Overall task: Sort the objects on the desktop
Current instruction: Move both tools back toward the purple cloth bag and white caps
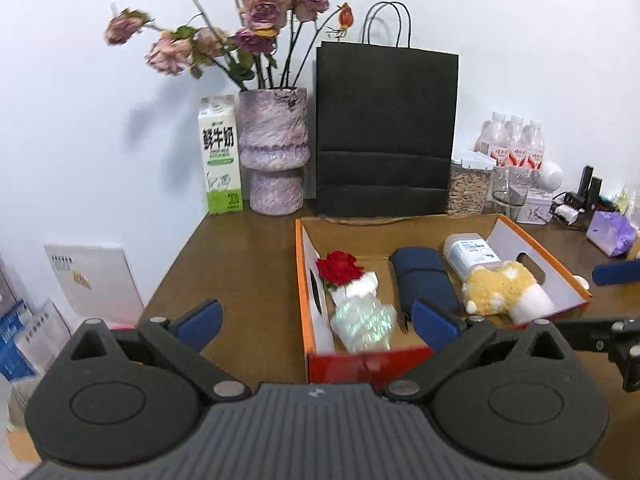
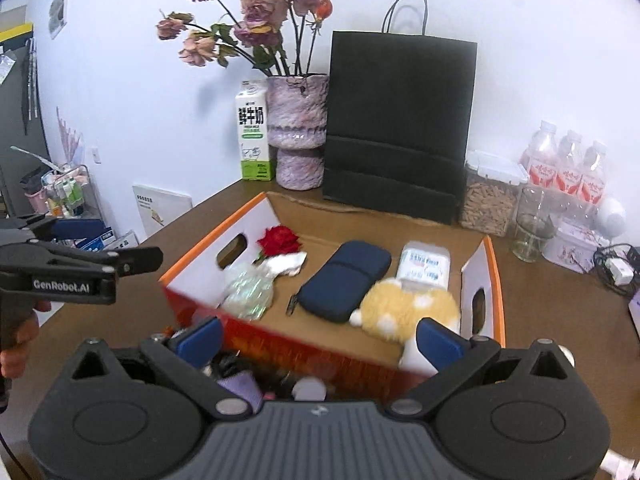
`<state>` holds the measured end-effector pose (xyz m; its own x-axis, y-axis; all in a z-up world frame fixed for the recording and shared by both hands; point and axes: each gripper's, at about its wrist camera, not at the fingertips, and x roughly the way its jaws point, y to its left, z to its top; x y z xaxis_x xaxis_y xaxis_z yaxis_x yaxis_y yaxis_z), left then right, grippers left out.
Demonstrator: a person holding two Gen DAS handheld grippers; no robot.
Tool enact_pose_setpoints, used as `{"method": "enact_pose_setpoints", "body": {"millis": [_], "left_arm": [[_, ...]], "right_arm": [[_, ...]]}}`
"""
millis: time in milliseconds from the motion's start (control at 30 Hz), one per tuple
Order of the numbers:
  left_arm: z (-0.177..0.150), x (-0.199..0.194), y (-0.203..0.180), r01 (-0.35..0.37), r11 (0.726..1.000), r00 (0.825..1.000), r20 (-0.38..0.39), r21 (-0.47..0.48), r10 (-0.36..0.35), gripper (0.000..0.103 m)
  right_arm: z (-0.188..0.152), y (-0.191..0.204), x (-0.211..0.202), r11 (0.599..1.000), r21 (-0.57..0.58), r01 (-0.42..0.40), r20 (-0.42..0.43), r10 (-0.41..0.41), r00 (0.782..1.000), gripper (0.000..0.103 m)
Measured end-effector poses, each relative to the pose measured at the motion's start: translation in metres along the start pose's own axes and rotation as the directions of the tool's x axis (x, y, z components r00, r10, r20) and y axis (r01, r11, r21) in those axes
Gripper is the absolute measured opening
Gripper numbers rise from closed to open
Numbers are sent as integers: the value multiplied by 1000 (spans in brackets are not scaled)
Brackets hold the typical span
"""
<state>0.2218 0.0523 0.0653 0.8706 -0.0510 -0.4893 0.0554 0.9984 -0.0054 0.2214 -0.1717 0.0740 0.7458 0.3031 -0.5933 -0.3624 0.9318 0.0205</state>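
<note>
An orange-rimmed cardboard box (image 1: 301,280) (image 2: 496,280) lies open on the brown desk. Inside it are a red rose in shiny wrap (image 1: 340,268) (image 2: 280,240), a navy pouch (image 1: 424,280) (image 2: 346,280), a white bottle (image 1: 472,254) (image 2: 426,264) and a yellow plush toy (image 1: 500,288) (image 2: 408,308). My left gripper (image 1: 316,326) hovers open at the box's near left corner, with nothing between its blue pads. My right gripper (image 2: 320,344) is open over the red front wall. Small purple and dark items (image 2: 240,384) lie blurred beneath it.
Along the wall stand a milk carton (image 1: 220,156), a purple vase of dried roses (image 1: 276,152), a black paper bag (image 1: 384,132), a jar (image 1: 468,184), a glass (image 1: 510,188) and water bottles (image 1: 516,144). Cables and small items crowd the far right. A hand (image 2: 20,332) holds the left gripper (image 2: 120,240).
</note>
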Motion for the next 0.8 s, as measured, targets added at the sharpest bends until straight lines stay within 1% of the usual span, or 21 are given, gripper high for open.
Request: {"method": "enact_pose_setpoints", "body": {"millis": [167,333,500,633,800], "left_arm": [[-27,-22,6,8,999,1000,13,-49,-7,103],[-59,-38,9,-14,996,1000,3,-91,14,103],[-87,-52,9,-35,994,999,-1,-106,35,103],[-102,-61,6,-53,993,999,0,-109,53,103],[-119,-72,7,-65,990,998,-15,-124,64,103]], "right_arm": [[-34,12,-22,1000,-4,-5,20,5,1000,103],[-68,21,-38,1000,10,-9,26,8,1000,103],[-98,28,-43,1000,30,-5,5,5,1000,103],[-116,35,-41,999,36,-1,-19,2,1000,103],[-134,42,-42,999,46,1,-23,0,1000,103]]}}
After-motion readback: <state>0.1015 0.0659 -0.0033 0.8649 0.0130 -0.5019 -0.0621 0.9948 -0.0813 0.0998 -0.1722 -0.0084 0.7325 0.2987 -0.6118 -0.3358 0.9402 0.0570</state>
